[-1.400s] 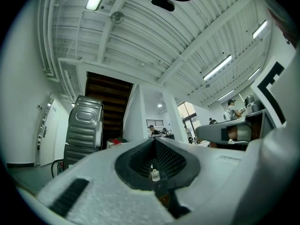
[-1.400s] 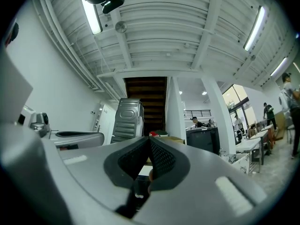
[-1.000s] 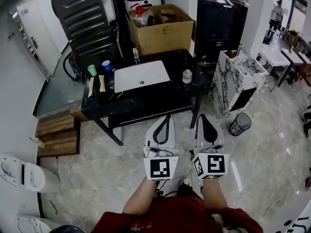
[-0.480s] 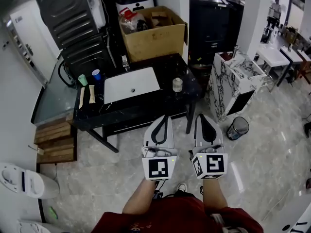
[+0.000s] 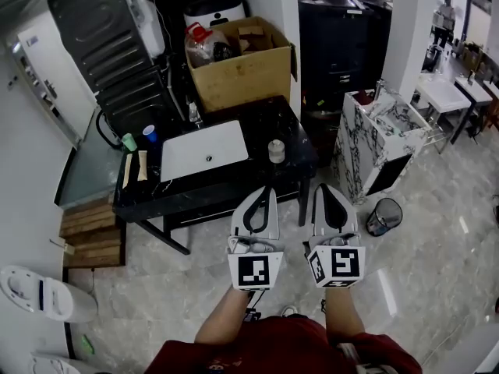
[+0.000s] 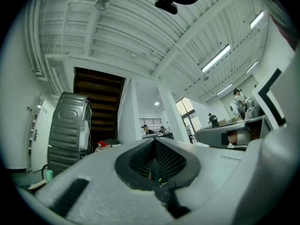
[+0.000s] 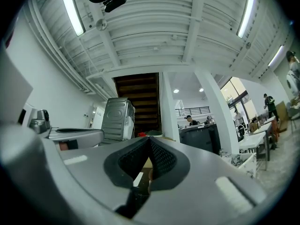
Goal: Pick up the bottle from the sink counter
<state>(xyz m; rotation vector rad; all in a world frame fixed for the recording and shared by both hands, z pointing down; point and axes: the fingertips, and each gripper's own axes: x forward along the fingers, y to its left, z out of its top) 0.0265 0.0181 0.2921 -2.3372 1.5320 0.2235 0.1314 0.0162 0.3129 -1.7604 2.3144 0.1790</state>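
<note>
A small pale bottle (image 5: 275,151) stands upright on the black sink counter (image 5: 290,125), just right of the white basin (image 5: 204,151). Both grippers are held side by side in front of the person, short of the counter's front edge and pointing towards it. My left gripper (image 5: 265,187) has its tips together with nothing between them; its own view shows the closed jaws (image 6: 153,140) against the ceiling. My right gripper (image 5: 322,185) is likewise shut and empty (image 7: 149,138). The bottle lies beyond and between the two tips, touched by neither.
A blue cup (image 5: 149,135), a green cup (image 5: 129,142) and a faucet (image 5: 192,112) sit on the counter. Behind it are a cardboard box (image 5: 242,65) and a grey washing machine (image 5: 101,45). A marble cabinet (image 5: 382,139) and a wire bin (image 5: 383,216) stand to the right, a wooden pallet (image 5: 90,232) to the left.
The counter has slid left and closer in the head view as the person walks towards it. Both grippers keep their place in the picture, still shut.
</note>
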